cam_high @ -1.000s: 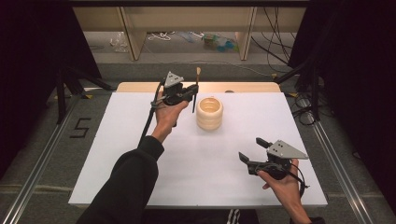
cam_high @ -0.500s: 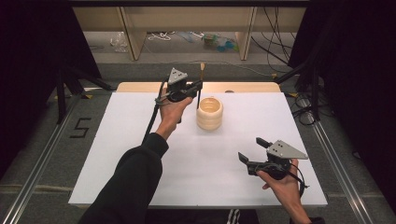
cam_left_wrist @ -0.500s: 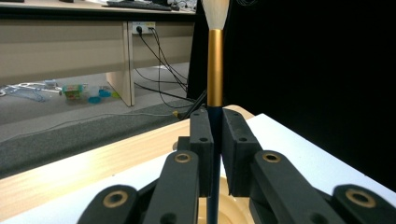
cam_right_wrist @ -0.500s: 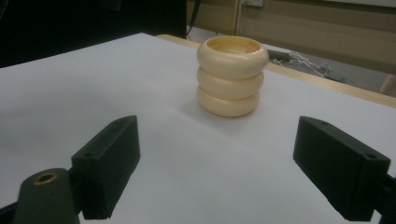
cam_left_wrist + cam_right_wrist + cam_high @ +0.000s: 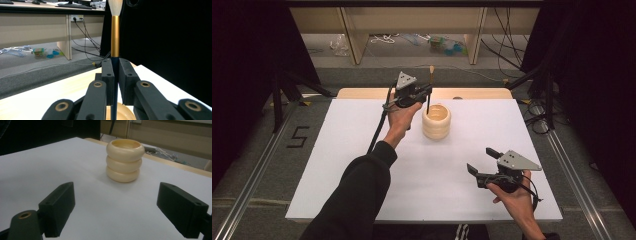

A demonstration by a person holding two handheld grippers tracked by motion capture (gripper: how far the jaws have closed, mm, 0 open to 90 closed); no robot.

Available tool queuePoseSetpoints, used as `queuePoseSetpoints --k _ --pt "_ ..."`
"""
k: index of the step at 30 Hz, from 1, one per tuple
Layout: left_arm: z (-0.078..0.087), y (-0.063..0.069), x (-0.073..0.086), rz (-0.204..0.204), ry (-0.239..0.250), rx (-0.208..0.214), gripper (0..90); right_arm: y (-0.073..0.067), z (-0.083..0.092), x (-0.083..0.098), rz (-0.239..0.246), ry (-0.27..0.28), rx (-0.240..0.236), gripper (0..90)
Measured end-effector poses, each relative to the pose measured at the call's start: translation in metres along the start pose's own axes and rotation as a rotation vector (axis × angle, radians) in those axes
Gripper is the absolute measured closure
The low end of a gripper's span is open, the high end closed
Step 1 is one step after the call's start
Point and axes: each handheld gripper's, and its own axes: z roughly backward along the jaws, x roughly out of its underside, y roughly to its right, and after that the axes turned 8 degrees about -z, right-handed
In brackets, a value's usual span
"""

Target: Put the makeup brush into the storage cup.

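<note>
High view: one brush [image 5: 430,87], one ribbed pot [image 5: 436,121], two grippers.

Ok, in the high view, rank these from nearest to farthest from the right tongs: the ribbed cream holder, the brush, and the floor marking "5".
1. Ribbed cream holder: up and left of the right tongs, mid-table.
2. Brush: just beyond the holder, upright, clamped in the left tongs over the holder's rim.
3. Floor marking "5": off the table, far left.
</note>
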Motion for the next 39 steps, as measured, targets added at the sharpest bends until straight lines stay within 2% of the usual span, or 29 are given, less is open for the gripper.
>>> queuePoseSetpoints --k 6,15,20,21,23,25,28,32,35,37,38,39 --pt "-0.007 0.002 0.002 0.007 -0.002 0.002 83.4 -0.001 0.001 0.0 -0.014 -0.025 -0.011 15.9" --pt "-0.015 0.003 0.003 0.018 0.007 -0.006 83.4 -0.001 0.0 -0.001 0.003 -0.011 -0.008 16.1" --pt "-0.02 0.004 0.003 0.013 0.005 -0.009 83.4 -0.001 0.002 -0.001 -0.002 -0.037 -0.008 16.1" --pt "-0.02 0.003 0.004 0.023 0.004 -0.01 83.4 -0.001 0.002 -0.001 -0.009 -0.042 -0.01 16.1" --pt "-0.022 0.003 0.005 0.028 0.005 -0.015 83.4 -0.002 0.001 0.0 -0.014 -0.029 -0.014 16.1" --pt "-0.022 0.003 0.005 0.031 0.005 -0.017 83.4 -0.001 0.002 -0.001 0.005 -0.029 -0.004 16.2" --pt "-0.024 0.004 0.007 0.026 0.001 -0.014 83.4 -0.002 0.002 0.0 -0.011 -0.046 -0.012 16.2" --pt "-0.027 0.004 0.009 0.027 -0.001 -0.016 83.4 -0.001 0.001 0.0 -0.003 -0.022 -0.012 16.3" --pt "-0.027 0.005 0.01 0.031 -0.001 -0.018 83.3 -0.002 0.001 0.0 -0.013 -0.031 -0.019 16.3" --pt "-0.028 0.005 0.011 0.026 -0.001 -0.018 83.4 -0.001 0.002 -0.001 0.006 -0.032 -0.006 16.3" --pt "-0.029 0.005 0.012 0.028 -0.002 -0.017 83.4 -0.001 0.0 0.0 0.001 -0.022 -0.017 16.4" --pt "-0.029 0.005 0.012 0.025 -0.003 -0.016 83.3 -0.002 0.001 0.0 -0.011 -0.037 -0.015 16.4"
